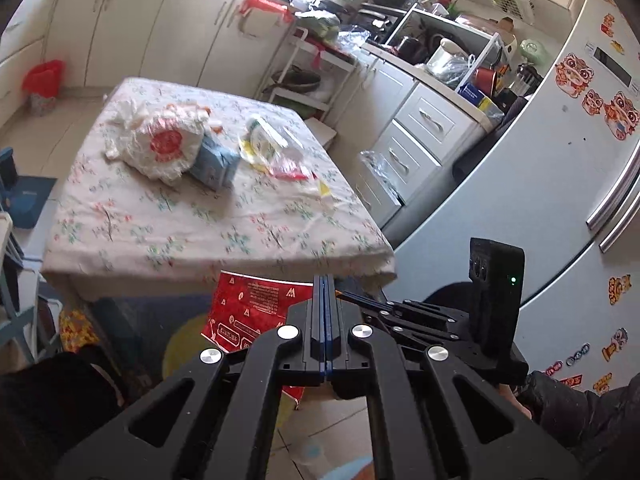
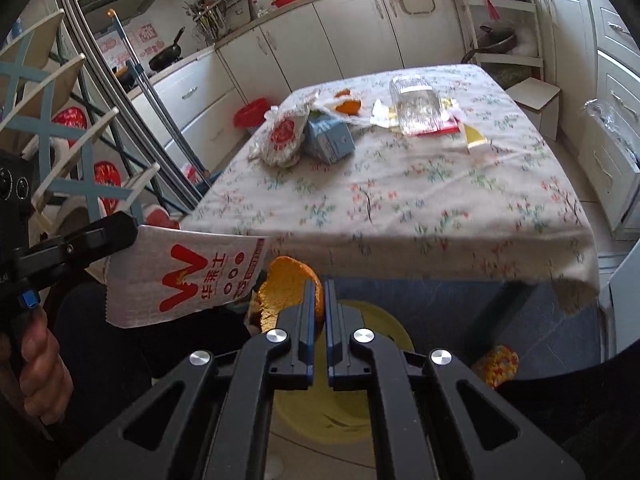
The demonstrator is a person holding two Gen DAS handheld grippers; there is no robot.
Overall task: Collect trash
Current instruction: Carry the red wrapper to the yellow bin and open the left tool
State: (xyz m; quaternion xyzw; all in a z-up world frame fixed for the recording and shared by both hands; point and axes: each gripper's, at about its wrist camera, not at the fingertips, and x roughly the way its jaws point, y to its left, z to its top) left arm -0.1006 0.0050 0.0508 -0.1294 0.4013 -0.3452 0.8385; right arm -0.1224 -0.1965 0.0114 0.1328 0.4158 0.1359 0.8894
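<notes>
A floral cloth [image 2: 420, 200] covers the surface; at 10 o'clock, a blue carton [image 2: 330, 140]; the peel [image 2: 290, 288], perhaps orange.

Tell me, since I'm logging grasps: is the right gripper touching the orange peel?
Touching. The right wrist view shows the right gripper pinching the orange peel between its pads.

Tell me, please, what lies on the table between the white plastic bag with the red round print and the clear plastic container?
A light blue carton lies between them, leaning against the white bag; the clear container sits apart. Behind the carton lies orange peel. The right wrist view shows it best.
</notes>
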